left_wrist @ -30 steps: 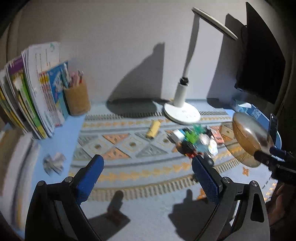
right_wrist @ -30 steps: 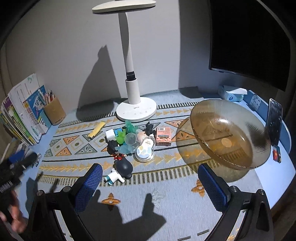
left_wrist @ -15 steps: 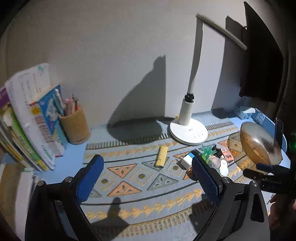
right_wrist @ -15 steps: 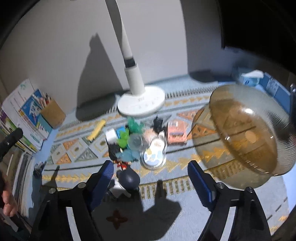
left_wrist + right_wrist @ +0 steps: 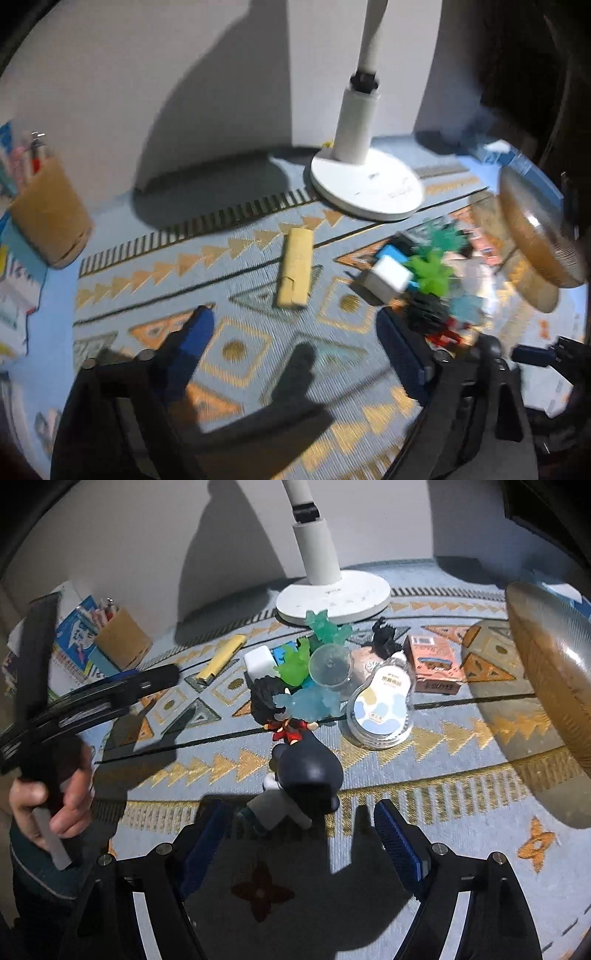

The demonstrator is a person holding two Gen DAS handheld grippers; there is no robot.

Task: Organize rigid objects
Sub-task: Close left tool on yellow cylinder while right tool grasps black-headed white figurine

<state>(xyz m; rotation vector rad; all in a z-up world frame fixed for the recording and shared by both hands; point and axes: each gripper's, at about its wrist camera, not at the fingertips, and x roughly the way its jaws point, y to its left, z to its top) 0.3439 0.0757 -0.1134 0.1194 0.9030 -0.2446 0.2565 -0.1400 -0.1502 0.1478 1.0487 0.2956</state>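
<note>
Both grippers were over the patterned mat (image 5: 424, 775) on the desk, each with jaws apart and nothing between them.

Right gripper (image 5: 301, 834): low, aimed at the dark-headed figurine (image 5: 303, 779), which lay on its side just ahead of the fingertips at the near edge of the toy cluster. Behind it, touching or overlapping: a red-and-black figurine (image 5: 284, 716), pale blue (image 5: 310, 701) and green (image 5: 295, 662) translucent figures, a clear cup (image 5: 330, 664), a bulb-shaped bottle (image 5: 382, 709), a white block (image 5: 260, 661) and an orange box (image 5: 434, 662). The amber glass bowl (image 5: 550, 690) stood tilted at the right edge, well apart from the pile; what propped it could not be seen.

Left gripper (image 5: 291, 339): facing the yellow flat case (image 5: 295, 273), which lay alone near the lamp base (image 5: 365, 184). That view was motion-blurred, so its height above the mat was probably low but uncertain.

Judgement: step in hand was likely a pick of the dark-headed figurine for the bowl. To do well: centre the jaws on the round head or torso, close slowly, lift straight up so the neighbouring red-and-black figurine is not dragged.
</note>
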